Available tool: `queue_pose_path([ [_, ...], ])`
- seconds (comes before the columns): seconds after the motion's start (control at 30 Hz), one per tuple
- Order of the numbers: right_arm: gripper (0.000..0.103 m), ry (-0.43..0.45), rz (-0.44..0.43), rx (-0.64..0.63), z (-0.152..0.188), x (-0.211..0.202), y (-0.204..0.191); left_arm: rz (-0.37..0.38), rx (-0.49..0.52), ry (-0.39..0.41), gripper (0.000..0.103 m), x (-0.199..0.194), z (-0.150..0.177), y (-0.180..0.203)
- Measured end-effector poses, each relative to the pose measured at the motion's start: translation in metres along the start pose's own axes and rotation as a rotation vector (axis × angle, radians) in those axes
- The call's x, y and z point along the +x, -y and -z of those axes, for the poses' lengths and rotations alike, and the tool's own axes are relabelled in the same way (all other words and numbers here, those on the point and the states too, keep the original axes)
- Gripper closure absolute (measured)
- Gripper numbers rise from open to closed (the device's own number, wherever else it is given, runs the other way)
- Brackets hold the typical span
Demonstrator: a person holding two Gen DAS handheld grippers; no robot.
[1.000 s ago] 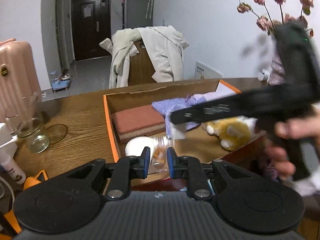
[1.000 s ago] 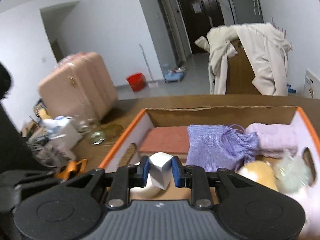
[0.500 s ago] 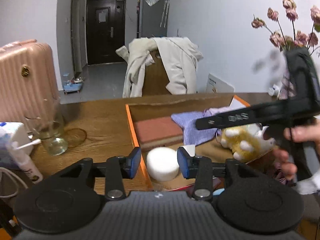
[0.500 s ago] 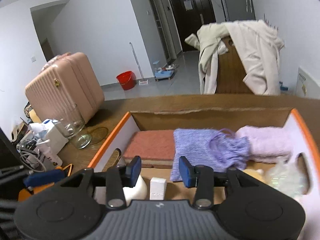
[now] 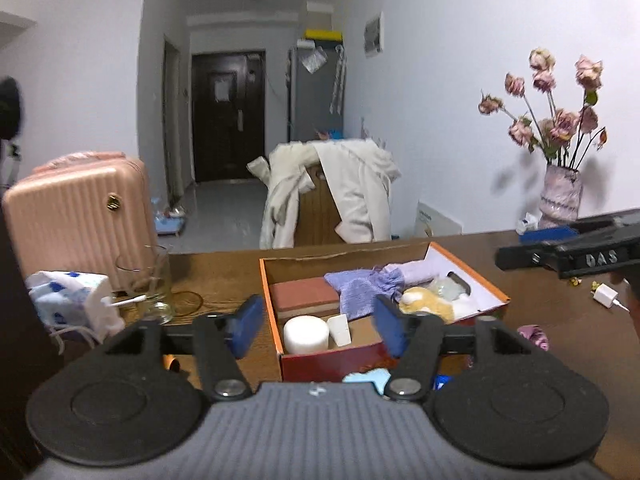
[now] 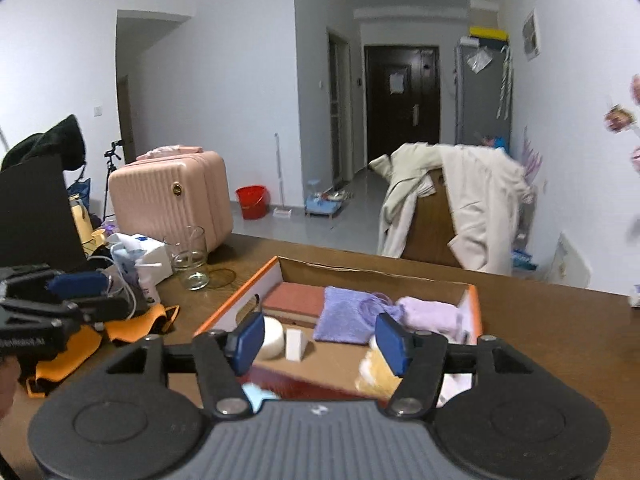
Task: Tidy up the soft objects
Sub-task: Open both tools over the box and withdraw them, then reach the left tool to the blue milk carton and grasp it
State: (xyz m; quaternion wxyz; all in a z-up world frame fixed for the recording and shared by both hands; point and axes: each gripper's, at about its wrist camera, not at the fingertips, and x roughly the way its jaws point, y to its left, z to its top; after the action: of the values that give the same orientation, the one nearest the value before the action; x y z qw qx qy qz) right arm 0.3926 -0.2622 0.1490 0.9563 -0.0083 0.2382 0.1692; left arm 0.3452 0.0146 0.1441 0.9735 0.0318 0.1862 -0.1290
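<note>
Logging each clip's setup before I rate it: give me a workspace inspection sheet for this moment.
Surface: brown wooden table.
Job's things: orange-rimmed box holding a red-brown block, a purple knit cloth, a lilac roll, a yellow plush toy, a white round pad and a white wedge.
Clutter: glass jar, tissue pack, orange cloth, vase of dried roses.
Grippers: left gripper and right gripper both open and empty, short of the box.
Cables: white charger with cord; white cord by the tissue pack.
Surroundings: pink suitcase, coat-draped chair, dark door.
</note>
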Motion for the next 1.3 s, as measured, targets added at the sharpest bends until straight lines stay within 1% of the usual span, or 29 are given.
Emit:
queue_pose_path([
  [0.07, 0.039, 0.027, 0.027, -0.026, 0.016, -0.025, -0.004, -0.026, 0.015, 0.033, 0.027, -0.022, 0.01, 0.013],
  [0.13, 0.039, 0.051, 0.054, -0.052, 0.034, -0.048, -0.011, -0.024, 0.015, 0.051, 0.024, -0.042, 0.02, 0.024],
  [0.2, 0.038, 0.07, 0.063, -0.064, 0.054, -0.068, -0.018, -0.017, -0.004, 0.062, 0.022, -0.06, 0.031, 0.033],
  [0.27, 0.033, 0.082, 0.063, -0.07, 0.073, -0.086, -0.026, -0.005, -0.001, 0.07, 0.02, -0.078, 0.044, 0.043],
  [0.33, 0.031, 0.087, 0.054, -0.076, 0.093, -0.101, -0.034, -0.012, -0.004, 0.078, 0.017, -0.093, 0.058, 0.051],
  [0.47, 0.03, 0.082, 0.048, -0.055, 0.136, -0.126, -0.047, -0.025, -0.015, 0.065, 0.016, -0.117, 0.088, 0.062],
  [0.57, 0.03, 0.08, 0.044, -0.025, 0.159, -0.139, -0.053, -0.017, -0.035, 0.045, 0.016, -0.128, 0.107, 0.065],
  [0.63, 0.029, 0.07, 0.03, -0.012, 0.168, -0.143, -0.054, -0.01, -0.044, 0.029, 0.016, -0.132, 0.116, 0.065],
  [0.73, 0.029, 0.062, 0.018, -0.007, 0.177, -0.148, -0.058, -0.018, -0.048, 0.007, 0.016, -0.131, 0.121, 0.065],
  [0.83, 0.029, 0.061, -0.001, 0.008, 0.183, -0.151, -0.06, -0.018, -0.043, 0.004, 0.016, -0.13, 0.12, 0.066],
  [0.97, 0.029, 0.048, 0.0, 0.047, 0.188, -0.145, -0.052, 0.001, -0.035, -0.005, 0.016, -0.12, 0.117, 0.069],
  [1.07, 0.03, 0.033, 0.019, 0.088, 0.189, -0.135, -0.041, 0.029, -0.029, -0.027, 0.016, -0.104, 0.118, 0.074],
  [1.17, 0.03, 0.014, 0.015, 0.163, 0.19, -0.121, -0.022, 0.072, -0.027, -0.062, 0.017, -0.081, 0.118, 0.08],
  [1.23, 0.032, -0.016, -0.003, 0.213, 0.19, -0.105, -0.01, 0.086, -0.02, -0.082, 0.022, -0.064, 0.119, 0.083],
  [1.27, 0.036, -0.033, -0.006, 0.23, 0.19, -0.096, -0.005, 0.094, -0.019, -0.093, 0.023, -0.054, 0.119, 0.085],
  [1.3, 0.039, -0.052, -0.005, 0.248, 0.19, -0.085, 0.0, 0.1, -0.019, -0.108, 0.028, -0.043, 0.118, 0.086],
])
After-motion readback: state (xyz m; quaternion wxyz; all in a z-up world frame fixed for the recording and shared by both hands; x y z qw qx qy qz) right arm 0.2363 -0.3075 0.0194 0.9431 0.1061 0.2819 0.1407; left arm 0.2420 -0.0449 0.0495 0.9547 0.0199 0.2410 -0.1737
